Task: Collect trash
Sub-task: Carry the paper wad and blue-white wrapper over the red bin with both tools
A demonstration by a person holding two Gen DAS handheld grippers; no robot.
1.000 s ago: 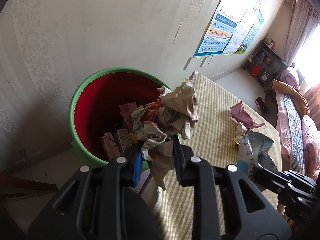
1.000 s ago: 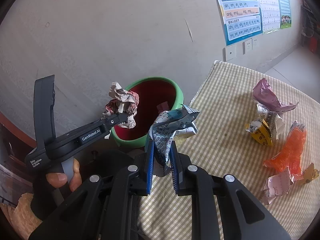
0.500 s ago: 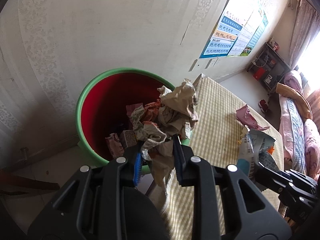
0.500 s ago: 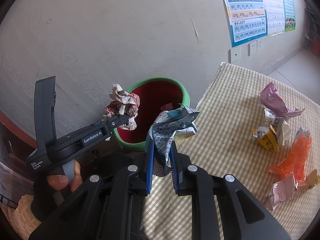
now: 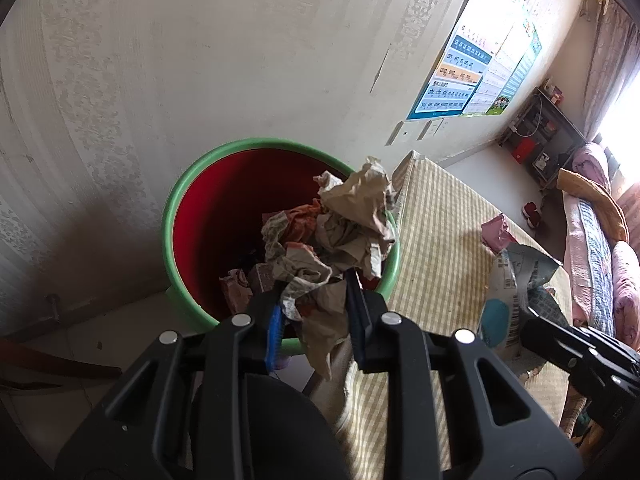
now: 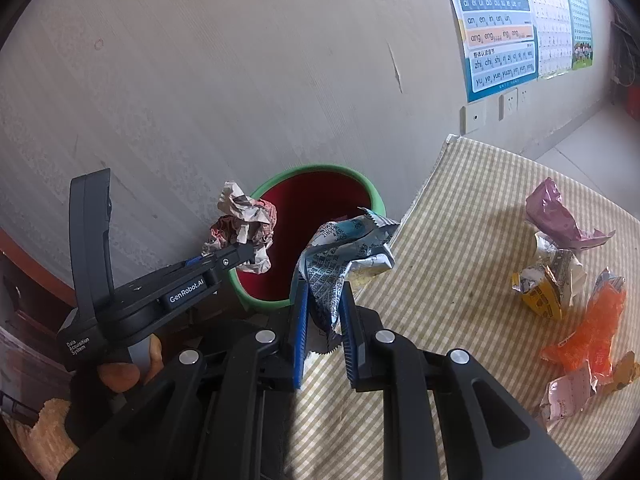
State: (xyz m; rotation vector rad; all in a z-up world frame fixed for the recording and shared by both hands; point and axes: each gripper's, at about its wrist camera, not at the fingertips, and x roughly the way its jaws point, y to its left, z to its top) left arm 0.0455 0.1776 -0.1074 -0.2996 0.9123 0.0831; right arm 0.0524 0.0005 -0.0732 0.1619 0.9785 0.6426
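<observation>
Left tongs (image 5: 316, 300) clamp a crumpled paper wad (image 5: 340, 236) right over the red bin (image 5: 208, 216), nearer the drop; right tongs (image 6: 323, 308) pinch a printed wrapper (image 6: 344, 252) above the table edge (image 6: 440, 240), bin just ahead-left.

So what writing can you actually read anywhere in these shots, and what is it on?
"GenRobot.AI": side of the left tongs.
"Data Acquisition System": their handle.
"a o e i u ü", "ai ei ui ao ou iu ie üe er", "an en in un ün", "ang eng ing ong", "zhi chi shi ri zi ci si": blue wall poster.
Print on the silver-blue wrapper in the right tongs: too crumpled to read.
</observation>
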